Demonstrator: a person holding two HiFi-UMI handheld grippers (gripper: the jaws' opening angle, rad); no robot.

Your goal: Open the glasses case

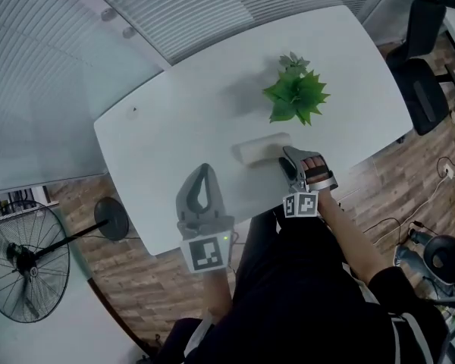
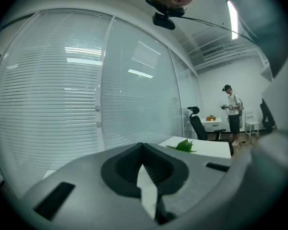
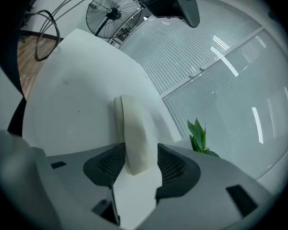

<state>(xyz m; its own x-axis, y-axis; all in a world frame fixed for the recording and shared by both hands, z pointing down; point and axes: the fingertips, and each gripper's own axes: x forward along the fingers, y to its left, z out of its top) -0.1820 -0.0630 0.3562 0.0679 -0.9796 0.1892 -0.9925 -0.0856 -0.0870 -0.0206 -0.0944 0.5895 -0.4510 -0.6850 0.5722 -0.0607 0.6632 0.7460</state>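
A white glasses case (image 1: 259, 150) lies closed on the white table (image 1: 174, 127), just in front of a green plant. My right gripper (image 1: 287, 159) is at the case's right end. In the right gripper view its open jaws straddle the near end of the case (image 3: 132, 128); the left pad (image 3: 110, 164) is against it and a small gap shows at the right pad. My left gripper (image 1: 203, 171) is held above the table's front edge, left of the case, and is shut on nothing. In the left gripper view the left gripper (image 2: 143, 150) points up at the blinds.
A potted green plant (image 1: 296, 93) stands just behind the case. A floor fan (image 1: 19, 260) is at the lower left, and office chairs (image 1: 425, 67) and cables are at the right. Glass walls with blinds run behind the table. A person (image 2: 233, 114) stands far off.
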